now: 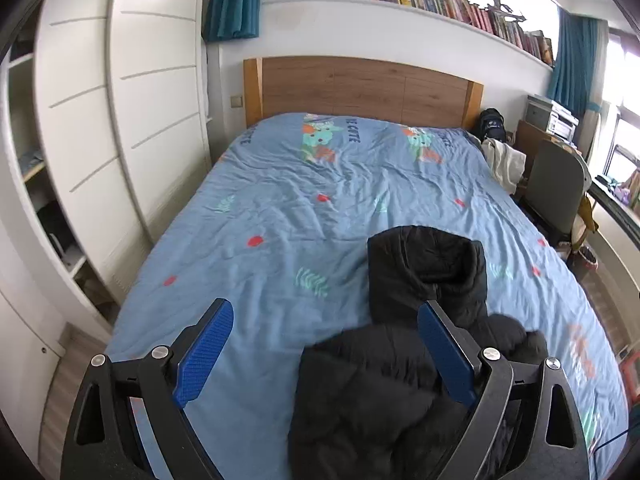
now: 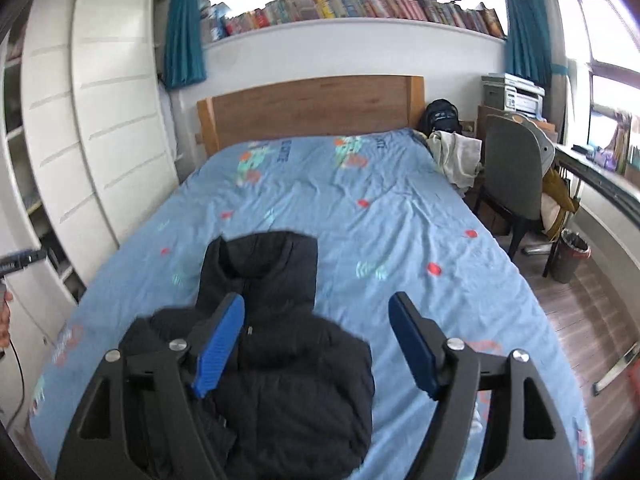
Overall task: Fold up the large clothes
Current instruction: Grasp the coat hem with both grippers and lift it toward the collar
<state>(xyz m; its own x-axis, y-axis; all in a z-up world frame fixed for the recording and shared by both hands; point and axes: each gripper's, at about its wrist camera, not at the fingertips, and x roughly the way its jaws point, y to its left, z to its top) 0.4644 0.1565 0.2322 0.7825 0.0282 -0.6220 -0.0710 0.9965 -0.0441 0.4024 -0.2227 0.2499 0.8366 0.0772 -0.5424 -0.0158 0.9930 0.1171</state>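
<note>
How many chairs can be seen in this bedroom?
1: a grey chair stands right of the bed, facing the desk. Others may be hidden outside the views.

Left gripper (image 1: 325,346): fingers spread wide, nothing between them, angled downward. Right gripper (image 2: 316,340): fingers spread, empty, angled downward. At the right view's left edge, a hand (image 2: 4,320), probably the left, partly visible.

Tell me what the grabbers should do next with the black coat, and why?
Probably reach down for the hood and fold it onto the black coat. The coat's body already lies bunched into a block on the blue bedcover, but the hood sticks out flat. The left gripper and right gripper have open, empty jaws.
</note>
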